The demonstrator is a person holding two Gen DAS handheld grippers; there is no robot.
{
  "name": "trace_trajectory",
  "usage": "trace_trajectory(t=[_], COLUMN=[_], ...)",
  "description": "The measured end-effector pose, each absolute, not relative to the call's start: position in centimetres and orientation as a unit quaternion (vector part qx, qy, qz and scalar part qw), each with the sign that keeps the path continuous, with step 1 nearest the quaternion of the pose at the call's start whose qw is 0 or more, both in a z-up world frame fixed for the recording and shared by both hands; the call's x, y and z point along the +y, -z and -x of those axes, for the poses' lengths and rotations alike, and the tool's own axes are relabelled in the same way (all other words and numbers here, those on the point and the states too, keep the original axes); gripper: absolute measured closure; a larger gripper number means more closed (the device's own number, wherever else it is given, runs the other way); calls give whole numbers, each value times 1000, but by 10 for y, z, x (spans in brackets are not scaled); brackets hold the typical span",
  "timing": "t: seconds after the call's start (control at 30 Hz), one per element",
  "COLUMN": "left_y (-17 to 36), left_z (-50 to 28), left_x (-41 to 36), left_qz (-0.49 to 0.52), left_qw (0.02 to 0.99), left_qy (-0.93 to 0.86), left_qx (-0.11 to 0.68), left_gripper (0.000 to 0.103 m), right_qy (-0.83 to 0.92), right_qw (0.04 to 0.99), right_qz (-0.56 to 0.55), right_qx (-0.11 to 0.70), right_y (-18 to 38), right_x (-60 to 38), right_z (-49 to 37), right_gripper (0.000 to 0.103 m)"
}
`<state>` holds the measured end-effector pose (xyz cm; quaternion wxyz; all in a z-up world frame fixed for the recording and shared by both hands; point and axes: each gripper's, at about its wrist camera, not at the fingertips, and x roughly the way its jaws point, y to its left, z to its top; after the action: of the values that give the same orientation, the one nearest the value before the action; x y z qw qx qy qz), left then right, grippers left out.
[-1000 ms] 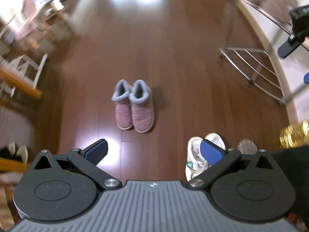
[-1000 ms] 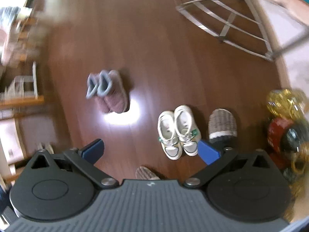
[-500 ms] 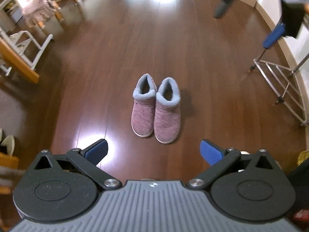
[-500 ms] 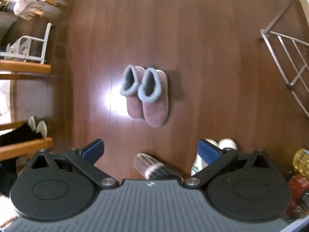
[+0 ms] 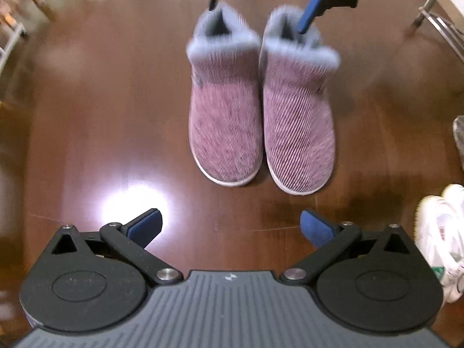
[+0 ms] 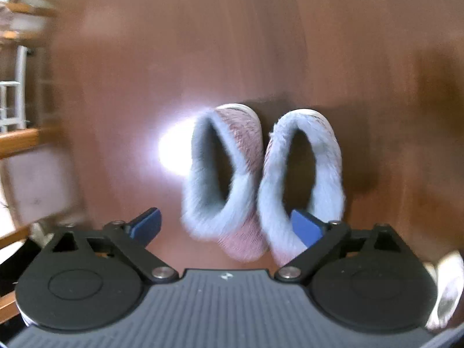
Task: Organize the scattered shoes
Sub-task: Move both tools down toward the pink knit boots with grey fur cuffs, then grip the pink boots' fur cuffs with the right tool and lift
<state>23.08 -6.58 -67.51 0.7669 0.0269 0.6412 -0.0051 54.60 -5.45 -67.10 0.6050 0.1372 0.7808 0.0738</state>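
Pink boots (image 5: 261, 116), pair, side by side on wood floor (image 5: 101, 116), 12 o'clock of left gripper (image 5: 230, 227).
Left gripper: jaws wide, empty, clear of boots.
Right gripper (image 6: 226, 226): jaws wide, just been closing; straddles fur cuffs, one finger (image 5: 308, 14) in one boot's opening; no grip seen.
White sneakers (image 5: 440, 237): 3 o'clock.

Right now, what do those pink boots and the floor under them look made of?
Pink boots: soft ribbed knit, matte, judging by diagonal striping; fluffy grey-blue collars look like faux fur; pale soles, probably rubber. Floor: dark wood or laminate, glossy, with plank seams and a bright glare.
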Motion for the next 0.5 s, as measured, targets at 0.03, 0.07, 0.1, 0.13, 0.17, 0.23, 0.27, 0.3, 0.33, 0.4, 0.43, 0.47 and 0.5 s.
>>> trace_trajectory(t=[0.03,0.07,0.1,0.13,0.17,0.23,0.27,0.3,0.33,0.4,0.43,0.47,0.5], left_y=[691,693,705,712,720,731,742,745,748,758,759,763,767], left_z=[-231,-231,-231,-232,-233,-237,-240,-241,-242,-245,-246,-247,-248], left_x=[-68,-68,-72,-75,-78,-82,-85,-85,-86,-88,-88,-90,-94], left_qz=[-24,-24,-26,-33,-39,-46,-49,-48,-48,-48,-49,-52,-65], left_qw=[765,764,761,760,759,754,749,748,746,743,743,742,739], left_qy=[11,13,25,31,38,46,44,42,39,29,28,27,30], left_qx=[644,645,647,648,649,653,659,661,663,667,667,668,670], left_gripper=[1,1,1,1,1,1,1,1,1,1,0,0,0], right_qy=[-70,-66,-64,-62,-64,-79,-86,-93,-95,-93,-94,-91,-88], right_qw=[602,600,597,594,586,582,579,576,570,559,555,551,547], right_qz=[-131,-124,-114,-105,-105,-87,-78,-69,-59,-54,-52,-54,-55], right_qx=[784,788,792,795,801,805,807,809,814,822,825,828,831], right_y=[685,699,709,719,727,734,737,740,743,748,750,752,754], right_x=[-52,-50,-48,-46,-45,-37,-33,-29,-23,-18,-16,-17,-17], right_z=[-545,-544,-542,-540,-537,-533,-532,-530,-529,-530,-530,-531,-531], right_gripper=[13,15,17,20,24,24,24,23,21,21,28,59,67])
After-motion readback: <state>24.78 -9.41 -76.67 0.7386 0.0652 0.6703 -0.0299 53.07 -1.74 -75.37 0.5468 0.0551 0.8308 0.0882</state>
